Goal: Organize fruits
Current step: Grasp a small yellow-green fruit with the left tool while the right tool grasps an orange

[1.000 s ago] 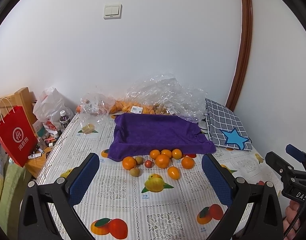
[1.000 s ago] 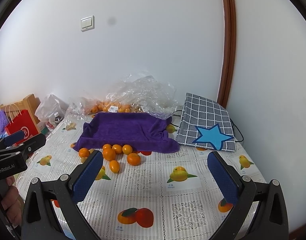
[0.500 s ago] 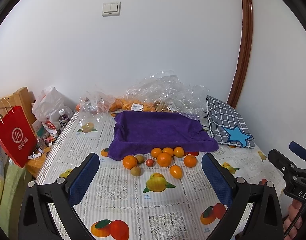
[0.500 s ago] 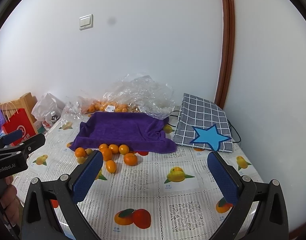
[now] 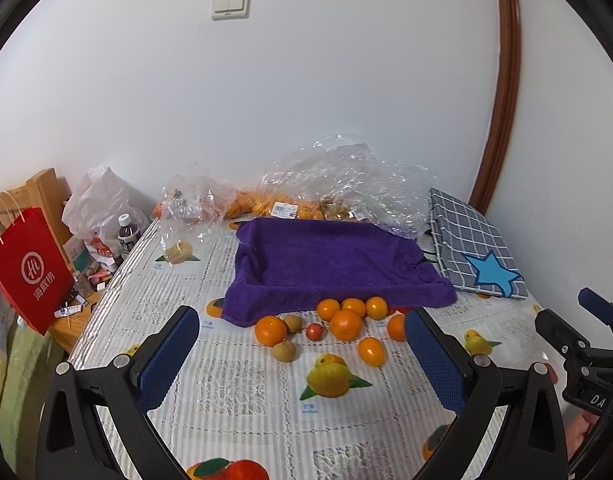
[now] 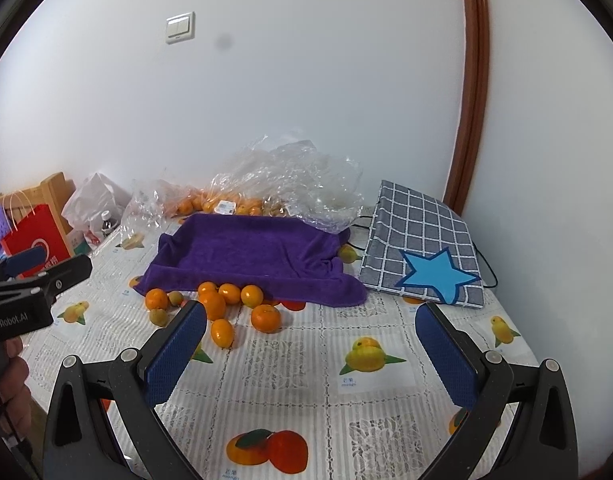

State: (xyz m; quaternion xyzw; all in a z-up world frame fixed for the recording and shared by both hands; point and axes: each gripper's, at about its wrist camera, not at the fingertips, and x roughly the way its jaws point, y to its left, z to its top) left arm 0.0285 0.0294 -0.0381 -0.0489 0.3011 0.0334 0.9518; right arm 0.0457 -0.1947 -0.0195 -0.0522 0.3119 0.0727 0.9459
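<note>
Purple towelling covers a shallow tray (image 5: pixel 326 264) that sits toward the far edge of the table (image 5: pixel 242 392), whose cloth is printed with fruit pictures. The loose fruit lies in a cluster on the table just in front of the tray's near edge: several oranges (image 5: pixel 345 324), two brownish-green kiwis (image 5: pixel 284 350) and one small red fruit (image 5: pixel 315 331). One oval orange (image 6: pixel 222 332) lies nearest the table's front edge, a little apart from the rest. Behind the tray, against the wall, clear plastic bags (image 5: pixel 346 176) hold more oranges. A grey checked bag with a blue star (image 6: pixel 422 256) lies at the far right corner. A red paper bag (image 5: pixel 28 264) stands off the table's left edge. The left gripper (image 5: pixel 302 354) hangs above the table short of the fruit, its blue-padded jaws spread wide and holding nothing. The right gripper (image 6: pixel 310 350) does likewise to the right, jaws released and empty.
</note>
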